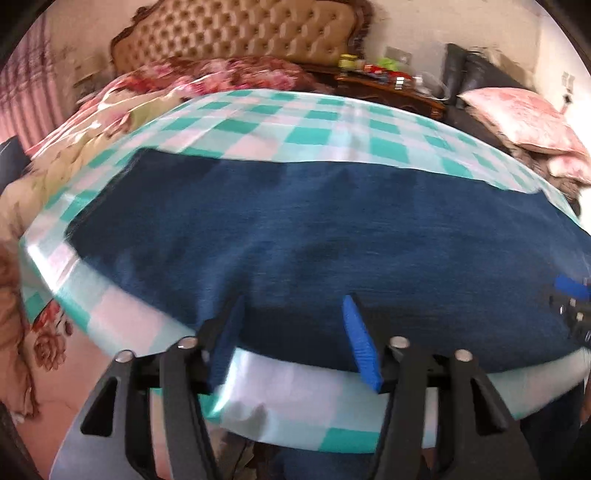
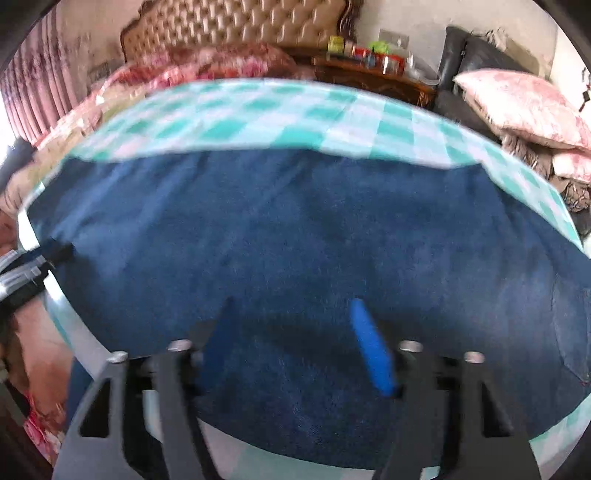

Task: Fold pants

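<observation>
Dark blue denim pants (image 1: 314, 236) lie flat across a table covered with a green and white checked cloth (image 1: 295, 122). My left gripper (image 1: 293, 306) is open, its blue pads wide apart just above the near edge of the pants, holding nothing. My right gripper (image 2: 291, 306) is also open and empty, hovering over the middle of the pants (image 2: 314, 236). The right gripper's tip shows at the right edge of the left wrist view (image 1: 570, 295). The left gripper shows at the left edge of the right wrist view (image 2: 33, 266). Both views are motion-blurred.
A bed with a floral quilt (image 1: 207, 74) and tufted headboard (image 1: 236, 29) stands behind the table. A wooden nightstand (image 1: 391, 88) with small items is at the back right. A black sofa with pink cushions (image 1: 517, 114) is on the right.
</observation>
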The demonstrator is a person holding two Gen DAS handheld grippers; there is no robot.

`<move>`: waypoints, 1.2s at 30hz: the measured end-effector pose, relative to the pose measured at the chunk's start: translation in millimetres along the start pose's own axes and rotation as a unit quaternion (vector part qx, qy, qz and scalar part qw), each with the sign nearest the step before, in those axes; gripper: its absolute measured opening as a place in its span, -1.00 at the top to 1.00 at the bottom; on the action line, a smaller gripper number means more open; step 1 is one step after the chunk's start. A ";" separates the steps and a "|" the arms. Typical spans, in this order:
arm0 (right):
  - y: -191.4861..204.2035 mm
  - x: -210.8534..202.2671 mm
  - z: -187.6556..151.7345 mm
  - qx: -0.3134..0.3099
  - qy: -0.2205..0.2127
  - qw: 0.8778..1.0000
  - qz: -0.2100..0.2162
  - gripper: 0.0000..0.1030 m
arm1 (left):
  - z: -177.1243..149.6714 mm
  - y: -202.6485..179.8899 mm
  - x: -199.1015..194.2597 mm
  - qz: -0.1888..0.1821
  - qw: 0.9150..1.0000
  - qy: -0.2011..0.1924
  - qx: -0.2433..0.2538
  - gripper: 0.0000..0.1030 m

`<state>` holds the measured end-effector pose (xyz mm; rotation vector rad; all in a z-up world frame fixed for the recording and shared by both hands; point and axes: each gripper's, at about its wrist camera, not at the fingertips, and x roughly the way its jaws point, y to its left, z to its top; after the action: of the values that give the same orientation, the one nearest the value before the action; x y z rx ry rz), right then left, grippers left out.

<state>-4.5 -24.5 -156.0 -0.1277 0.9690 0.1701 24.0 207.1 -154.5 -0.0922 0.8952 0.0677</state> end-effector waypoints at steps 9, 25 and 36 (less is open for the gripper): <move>7.5 0.7 -0.8 -0.018 -0.005 1.000 -0.010 0.11 | 62.2 -29.4 13.4 -0.033 0.999 -0.020 0.030 -0.13; 6.2 0.3 3.1 -0.011 0.009 1.000 -0.005 0.09 | 109.9 -14.9 76.0 -0.023 0.999 0.032 -0.004 -0.27; 12.5 11.7 77.0 0.005 -0.027 0.999 0.019 0.09 | 22.0 119.6 -25.6 0.034 0.976 -0.037 -0.213 -0.26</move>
<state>61.7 2.9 -122.9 -0.0955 0.9189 0.2036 13.5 327.9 -127.1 -0.4565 0.7978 0.3259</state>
